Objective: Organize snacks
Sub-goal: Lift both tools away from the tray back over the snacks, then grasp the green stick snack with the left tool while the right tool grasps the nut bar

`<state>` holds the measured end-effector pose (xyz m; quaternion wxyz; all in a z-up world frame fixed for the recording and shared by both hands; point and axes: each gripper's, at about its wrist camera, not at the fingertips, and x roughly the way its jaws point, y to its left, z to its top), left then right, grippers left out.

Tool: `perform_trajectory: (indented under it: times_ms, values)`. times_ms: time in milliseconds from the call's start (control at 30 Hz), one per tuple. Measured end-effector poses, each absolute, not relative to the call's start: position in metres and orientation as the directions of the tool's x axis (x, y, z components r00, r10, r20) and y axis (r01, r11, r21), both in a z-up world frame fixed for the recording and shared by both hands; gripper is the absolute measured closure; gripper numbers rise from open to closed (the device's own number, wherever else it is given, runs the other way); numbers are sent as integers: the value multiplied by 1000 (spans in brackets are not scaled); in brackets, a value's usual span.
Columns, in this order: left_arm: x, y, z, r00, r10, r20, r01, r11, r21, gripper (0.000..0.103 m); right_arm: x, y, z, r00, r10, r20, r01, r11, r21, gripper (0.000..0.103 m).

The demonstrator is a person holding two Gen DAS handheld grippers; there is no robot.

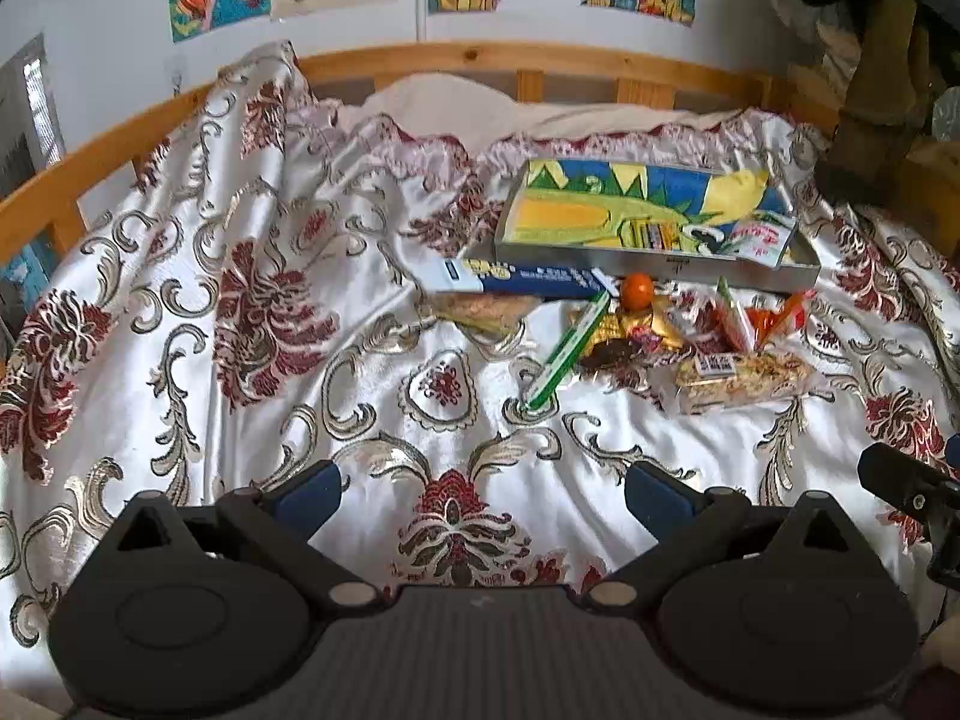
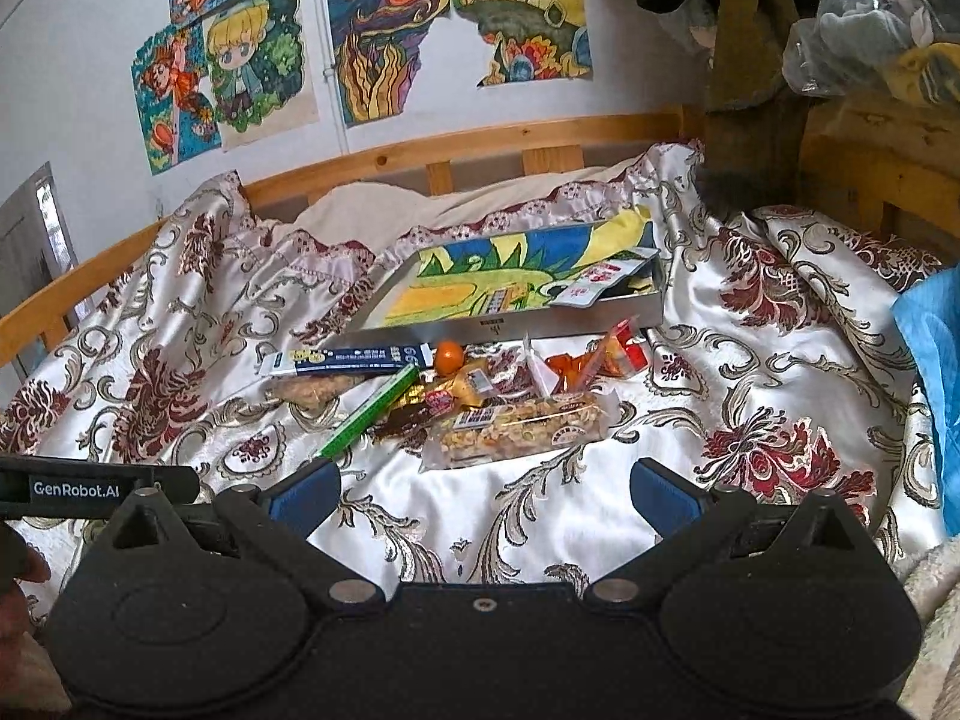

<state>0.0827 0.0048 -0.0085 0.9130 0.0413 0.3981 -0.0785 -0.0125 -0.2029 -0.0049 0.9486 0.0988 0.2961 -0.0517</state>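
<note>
Looking through both wrist cameras, I see one bed covered with a white satin bedspread (image 1: 372,324) with dark red flowers. My left gripper (image 1: 483,495) hangs low in the frame with its two blue fingers spread wide, and they pinch nothing. My right gripper (image 2: 483,495) is the same: two blue fingers spread apart, nothing between them. Both are well apart from the snacks.

The snacks lie in one loose pile right of the centre of the left view. I count one long blue box (image 1: 522,279), one green and white box (image 1: 567,348) lying at a diagonal, one small orange fruit (image 1: 636,291), one clear pack of nut brittle (image 1: 744,378) with a white label, and a second, smaller brittle piece (image 1: 480,306) that lies partly under the blue box. Between them are some gold and dark wrappers (image 1: 624,342) and orange-red packets (image 1: 768,315); I cannot count these exactly.

Just behind the pile stands one flat metal tray (image 1: 744,271) with a colourful drawing (image 1: 600,204) inside. At the right end of the tray lies one white packet (image 1: 759,237) with red print.

On the wall at the top of the right view hang several coloured drawings (image 2: 384,54). One wooden bed rail (image 2: 456,147) runs behind the bedspread.
</note>
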Motion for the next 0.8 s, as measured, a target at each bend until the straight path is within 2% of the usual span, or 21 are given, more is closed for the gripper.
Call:
perform_trajectory:
  times_ms: [300,567,800]
  values:
    - [107,2,-16,619,-122,-776,213,977,16,1,0,-200,-8,786,-14,-618,133,980,147,1]
    - [133,-1,-21,621,-150,-769,254,967,16,1,15,-211,-9,752,27,-658,163,960,226,1]
    - [160,-1,-36,599,-211,-773,261,963,-61,1,43,-228,-6,744,84,-663,161,940,301,1]
